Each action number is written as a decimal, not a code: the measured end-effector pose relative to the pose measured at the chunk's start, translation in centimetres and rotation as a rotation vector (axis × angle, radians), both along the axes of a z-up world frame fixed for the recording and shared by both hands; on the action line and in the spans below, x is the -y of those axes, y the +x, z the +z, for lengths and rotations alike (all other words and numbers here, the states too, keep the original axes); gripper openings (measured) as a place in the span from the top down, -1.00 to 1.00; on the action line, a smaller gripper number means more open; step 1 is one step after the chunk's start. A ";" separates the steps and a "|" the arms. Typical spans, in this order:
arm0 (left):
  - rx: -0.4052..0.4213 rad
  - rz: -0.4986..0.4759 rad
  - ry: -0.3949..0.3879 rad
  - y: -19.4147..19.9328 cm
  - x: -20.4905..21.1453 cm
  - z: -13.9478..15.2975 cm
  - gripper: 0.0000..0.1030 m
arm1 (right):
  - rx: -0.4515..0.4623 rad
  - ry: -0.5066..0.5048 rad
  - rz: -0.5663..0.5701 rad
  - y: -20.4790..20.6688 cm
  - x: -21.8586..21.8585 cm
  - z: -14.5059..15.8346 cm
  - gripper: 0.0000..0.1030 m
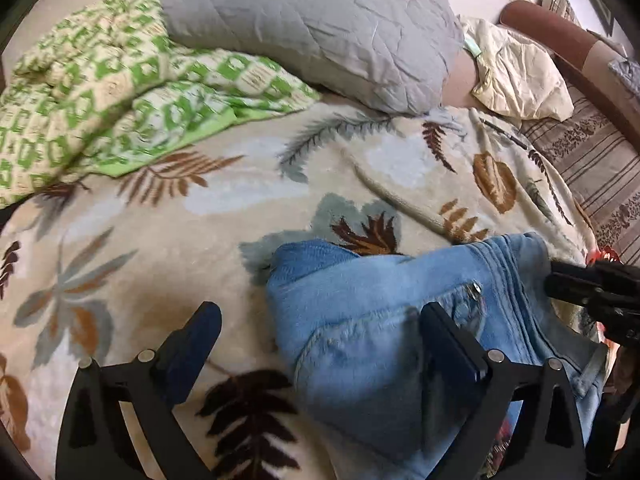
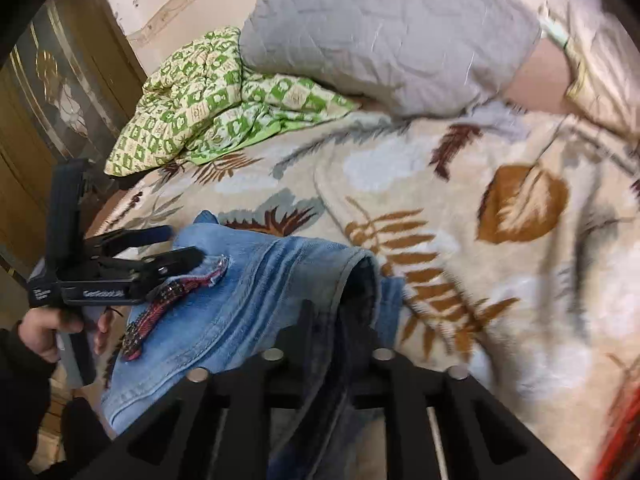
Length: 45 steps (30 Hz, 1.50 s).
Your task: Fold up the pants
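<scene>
- Left gripper (image 1: 320, 320) is spread wide, nothing pinched, over the jeans (image 1: 380, 320).
- Right gripper (image 2: 340, 320) is clamped on a denim fold, on the leafy blanket (image 2: 480, 280).

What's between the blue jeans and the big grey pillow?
Only the leafy blanket lies between the jeans and the grey pillow; nothing else rests on that stretch. Both wrist views show it.
</scene>
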<state>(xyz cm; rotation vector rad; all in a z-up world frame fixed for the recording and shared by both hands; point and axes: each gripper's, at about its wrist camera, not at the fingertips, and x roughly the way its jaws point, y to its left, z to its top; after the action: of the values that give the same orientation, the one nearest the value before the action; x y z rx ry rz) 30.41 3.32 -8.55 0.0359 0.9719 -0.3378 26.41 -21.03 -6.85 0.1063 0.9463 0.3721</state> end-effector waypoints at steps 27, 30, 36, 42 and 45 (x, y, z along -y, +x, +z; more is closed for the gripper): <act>-0.361 0.010 -0.535 -6.6 -2.6 -5.2 -1.00 | -0.381 0.570 -0.118 -2.9 4.1 -7.3 -0.99; -0.340 0.020 -0.528 -7.0 -1.8 -5.2 -1.00 | -0.344 0.553 -0.108 -2.6 2.8 -7.5 -0.96; -0.238 -0.085 -0.353 -7.8 0.7 -2.5 -0.49 | -0.208 0.332 -0.030 -3.3 -0.4 -4.8 0.04; -0.064 -0.192 -0.347 -9.5 3.0 2.4 -0.19 | -0.047 0.250 -0.004 -5.7 0.1 -0.3 0.17; -0.042 -0.223 -0.362 -9.3 4.2 2.5 -0.12 | 0.011 0.264 -0.034 -6.9 1.7 0.9 0.16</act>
<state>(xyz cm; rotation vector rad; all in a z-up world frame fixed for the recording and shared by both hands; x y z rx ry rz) 21.08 -0.84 -6.08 -0.1944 0.9383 -0.7179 19.47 -22.78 -5.95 0.3608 0.8798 0.4643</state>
